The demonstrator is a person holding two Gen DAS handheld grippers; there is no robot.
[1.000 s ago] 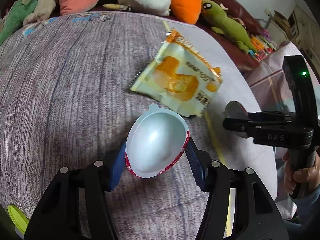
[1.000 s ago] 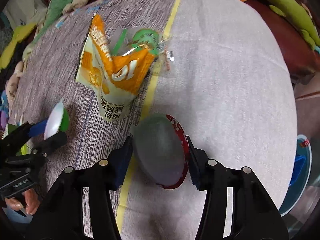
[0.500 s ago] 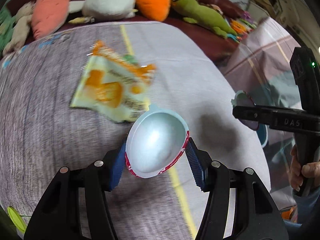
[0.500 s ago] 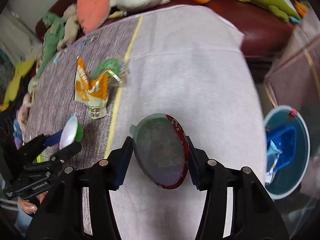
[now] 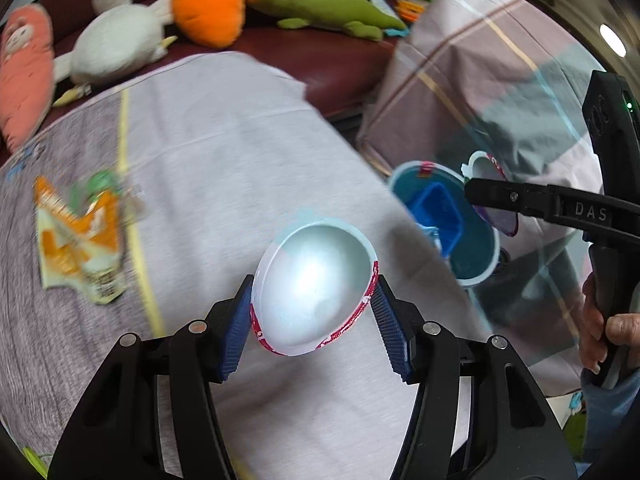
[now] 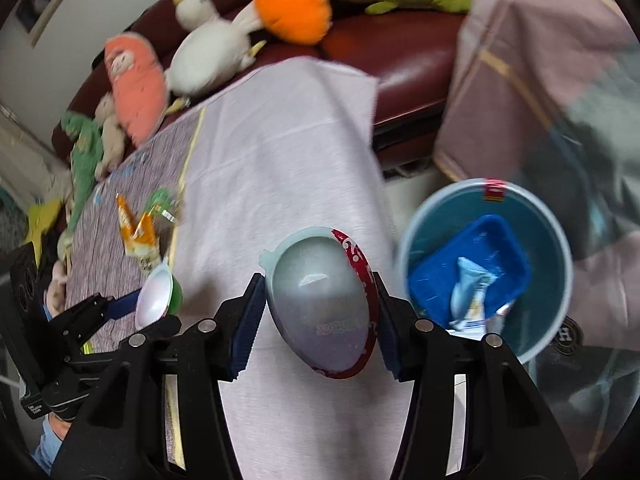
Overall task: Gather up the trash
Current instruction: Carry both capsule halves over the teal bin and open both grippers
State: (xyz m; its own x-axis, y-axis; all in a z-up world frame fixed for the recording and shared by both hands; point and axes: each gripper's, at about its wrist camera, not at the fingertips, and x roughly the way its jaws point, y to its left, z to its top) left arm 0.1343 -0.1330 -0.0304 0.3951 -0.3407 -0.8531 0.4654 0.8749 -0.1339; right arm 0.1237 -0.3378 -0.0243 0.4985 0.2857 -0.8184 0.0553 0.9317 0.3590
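My left gripper [image 5: 314, 322] is shut on a white egg-shaped plastic shell half with a red rim [image 5: 314, 288], held above the cloth-covered table. My right gripper [image 6: 320, 312] is shut on a second egg shell half, grey inside with a red rim [image 6: 322, 300], held over the table's right edge. A round teal trash bin [image 6: 556, 280] stands on the floor to the right, with a blue tray [image 6: 496, 248] and wrappers inside. It also shows in the left wrist view [image 5: 476, 264], with the right gripper [image 5: 492, 196] above it. An orange and white snack wrapper [image 5: 84, 252] lies on the table.
A dark red sofa [image 5: 332, 60] behind the table carries plush toys: an orange one [image 5: 208, 4], a green one [image 5: 320, 4], a white duck [image 5: 116, 48] and a pink carrot [image 5: 24, 72]. A pink plaid cloth [image 5: 480, 76] hangs at the right.
Both grippers have swung right with their shell halves, from over the snack wrapper toward the table's right edge. The teal bin has come into both views.
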